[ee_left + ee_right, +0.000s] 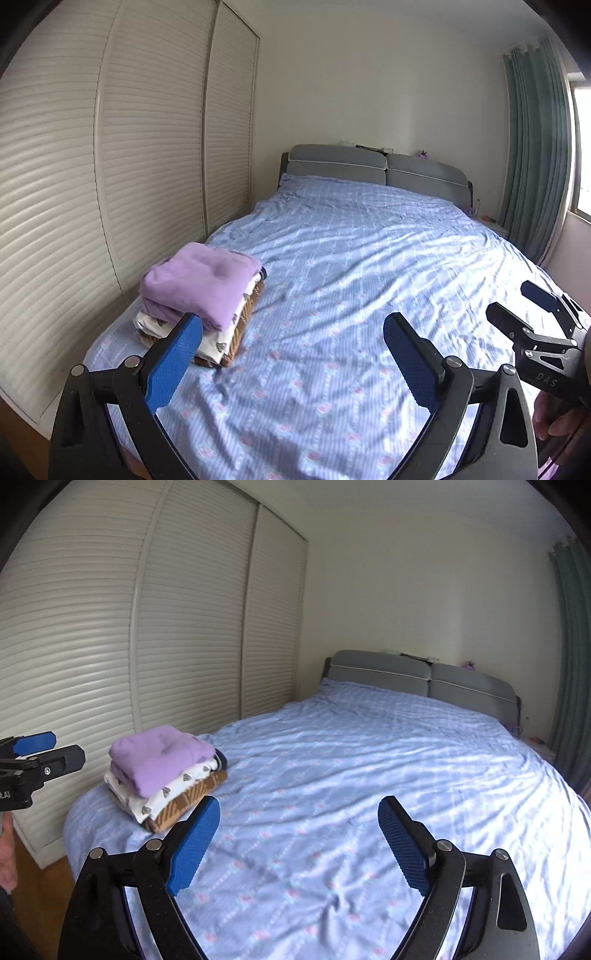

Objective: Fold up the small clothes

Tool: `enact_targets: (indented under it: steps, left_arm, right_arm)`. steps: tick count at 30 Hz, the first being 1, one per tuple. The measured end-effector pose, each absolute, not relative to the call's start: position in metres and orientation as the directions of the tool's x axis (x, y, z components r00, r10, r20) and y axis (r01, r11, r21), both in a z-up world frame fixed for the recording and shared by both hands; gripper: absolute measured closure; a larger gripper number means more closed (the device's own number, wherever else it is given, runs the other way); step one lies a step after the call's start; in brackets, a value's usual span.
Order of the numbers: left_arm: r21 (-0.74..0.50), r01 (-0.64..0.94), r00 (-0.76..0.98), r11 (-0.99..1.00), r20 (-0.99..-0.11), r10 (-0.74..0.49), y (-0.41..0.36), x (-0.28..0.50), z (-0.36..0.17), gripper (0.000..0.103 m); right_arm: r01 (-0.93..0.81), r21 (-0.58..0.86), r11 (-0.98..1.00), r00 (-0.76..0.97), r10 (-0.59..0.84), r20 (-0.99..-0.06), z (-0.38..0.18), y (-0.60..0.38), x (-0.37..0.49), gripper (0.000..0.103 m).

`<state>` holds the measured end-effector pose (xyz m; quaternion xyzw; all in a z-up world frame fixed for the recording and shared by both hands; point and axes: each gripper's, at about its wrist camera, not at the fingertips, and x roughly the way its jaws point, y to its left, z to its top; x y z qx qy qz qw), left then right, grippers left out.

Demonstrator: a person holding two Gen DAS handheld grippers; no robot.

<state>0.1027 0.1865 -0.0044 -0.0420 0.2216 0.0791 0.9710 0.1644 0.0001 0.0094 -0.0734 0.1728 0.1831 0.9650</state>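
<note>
Already done: folded clothes (201,291) piled near the bed's (351,258) foot, wardrobe side, purple piece on top.
Left: nothing unfolded in sight.
Left gripper (291,354): released, empty.
Right gripper (299,840): released, empty.

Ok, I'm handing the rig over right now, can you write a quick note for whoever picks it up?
Left hand-held gripper: open, nothing between its jaws, above the bed.
Right hand-held gripper: open, also empty, above the bed.
Clothes: a folded stack sits near the bed's left edge, by the wardrobe; the purple top lies uppermost, with a white patterned piece and a brown checked one beneath.
Done: those pieces are folded and stacked.
Left: no unfolded clothes show in either view; look outside the frame for more before stopping.
</note>
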Motion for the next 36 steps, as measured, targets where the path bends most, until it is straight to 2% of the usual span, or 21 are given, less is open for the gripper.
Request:
enact_targets:
  steps: [4, 7, 11, 15, 36]
  left_arm:
    - [-0.058, -0.124, 0.886, 0.991, -0.456, 0.084, 0.142, 0.081, -0.005, 0.001]
    - [-0.028, -0.085, 0.876, 0.996, -0.478, 0.061, 0.112, 0.072, -0.009, 0.000]
    - [-0.025, -0.043, 0.865, 0.999, -0.501, 0.025, 0.082, 0.059, -0.014, 0.000]
    - [-0.018, -0.028, 0.856, 0.999, -0.517, 0.015, 0.059, 0.049, -0.017, 0.000]
    - [0.001, 0.034, 0.850, 0.999, -0.526, -0.028, 0.017, 0.014, -0.007, 0.000]
  right_arm:
    - [-0.277, -0.056, 0.959, 0.894, 0.236, -0.381, 0.012, -0.056, 0.123, 0.015]
    - [-0.217, -0.048, 0.975, 0.900, 0.181, -0.398, 0.014, -0.090, 0.097, 0.009]
    - [-0.136, -0.098, 0.986, 0.914, 0.087, -0.396, 0.018, -0.123, 0.064, 0.005]
    - [-0.075, -0.087, 0.993, 0.912, 0.033, -0.408, 0.023, -0.152, 0.038, 0.003]
    - [0.034, 0.010, 0.999, 0.887, -0.025, -0.462, 0.037, -0.205, -0.011, 0.003]
